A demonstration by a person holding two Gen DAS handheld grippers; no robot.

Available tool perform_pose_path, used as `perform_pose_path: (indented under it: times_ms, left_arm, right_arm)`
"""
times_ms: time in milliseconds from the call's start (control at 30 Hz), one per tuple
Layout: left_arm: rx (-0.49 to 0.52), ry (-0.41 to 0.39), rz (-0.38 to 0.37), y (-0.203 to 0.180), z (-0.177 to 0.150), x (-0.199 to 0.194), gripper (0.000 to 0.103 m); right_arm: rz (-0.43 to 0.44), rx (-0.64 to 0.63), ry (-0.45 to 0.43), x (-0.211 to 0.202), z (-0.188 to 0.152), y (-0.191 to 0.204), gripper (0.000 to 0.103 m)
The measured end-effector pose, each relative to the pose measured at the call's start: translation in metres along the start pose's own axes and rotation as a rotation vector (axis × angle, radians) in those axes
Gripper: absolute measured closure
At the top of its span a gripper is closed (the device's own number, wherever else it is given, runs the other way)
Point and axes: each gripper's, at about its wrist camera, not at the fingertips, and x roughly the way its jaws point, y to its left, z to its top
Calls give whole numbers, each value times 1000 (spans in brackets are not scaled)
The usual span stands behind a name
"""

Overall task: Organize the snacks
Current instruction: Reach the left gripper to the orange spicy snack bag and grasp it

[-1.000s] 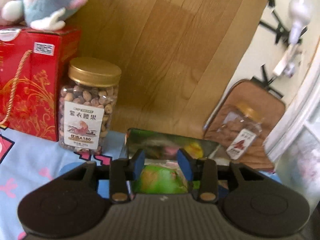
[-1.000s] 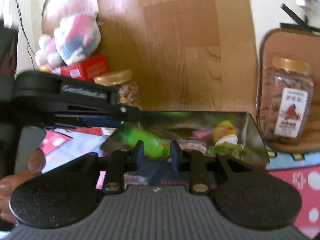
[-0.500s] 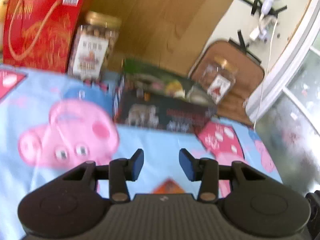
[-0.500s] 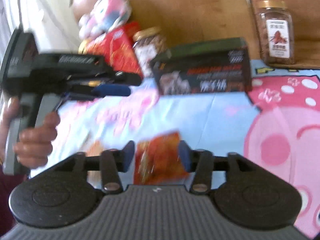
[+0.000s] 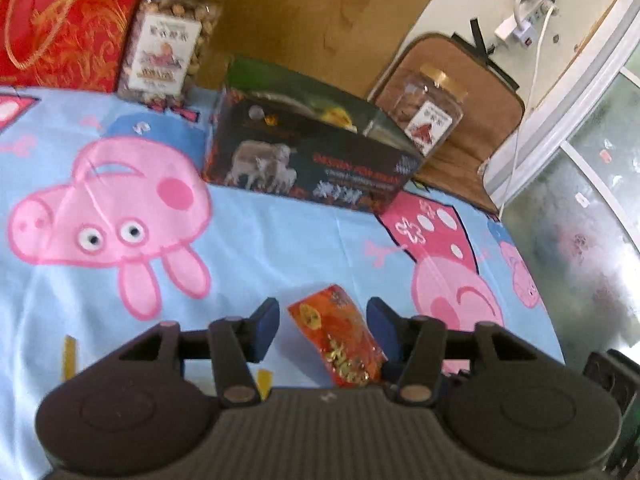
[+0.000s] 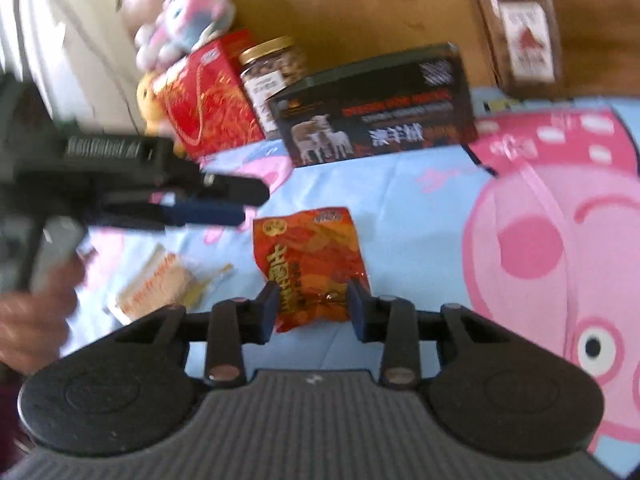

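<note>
right gripper low over blue cartoon-pig cloth, jaws just closing, pads touching both sides of crinkly orange-red snack packet lying flat on cloth. left gripper jaws spread, just opening, same packet between, pads apart from it. black open-top cardboard box near far edge of cloth, well apart from packet.
</note>
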Motion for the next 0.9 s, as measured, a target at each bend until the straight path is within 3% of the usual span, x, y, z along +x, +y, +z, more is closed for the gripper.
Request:
perform_pose_path:
  times_ms: [100, 233, 267, 300, 367, 433, 533, 667, 733, 900]
  left_arm:
    - [-22, 50, -11, -1, -5, 14, 55]
    - [11, 58, 2, -12, -10, 24, 80]
    - [9, 55, -9, -13, -10, 25, 81]
    - [11, 54, -13, -15, -9, 26, 81]
    - [21, 43, -3, -16, -8, 28, 82]
    - [26, 32, 1, -17, -5, 28, 83]
    - [44, 19, -8, -19, 0, 29, 84]
    - [63, 5, -54, -22, 5, 26, 84]
    - [62, -4, -82, -22, 9, 21, 84]
    - [73, -19, -94, -23, 18, 15, 84]
  right_arm:
    - [26, 43, -8, -5, -3, -8, 66]
    - [32, 37, -19, -4, -5, -4, 66]
    - [35, 44, -21, -4, -4, -5, 66]
    - [30, 53, -24, -6, -4, -6, 64]
    - [39, 50, -34, -6, -2, -7, 38]
    - [13, -24, -65, -11, -4, -1, 29]
    - [-100, -131, -50, -3, -8, 9, 28]
    - [-139, -229, -32, 10, -6, 23, 28]
    - [-165, -274, -33, 19, -6, 29, 33]
    - [-183, -251, -65, 26, 4, 22, 73]
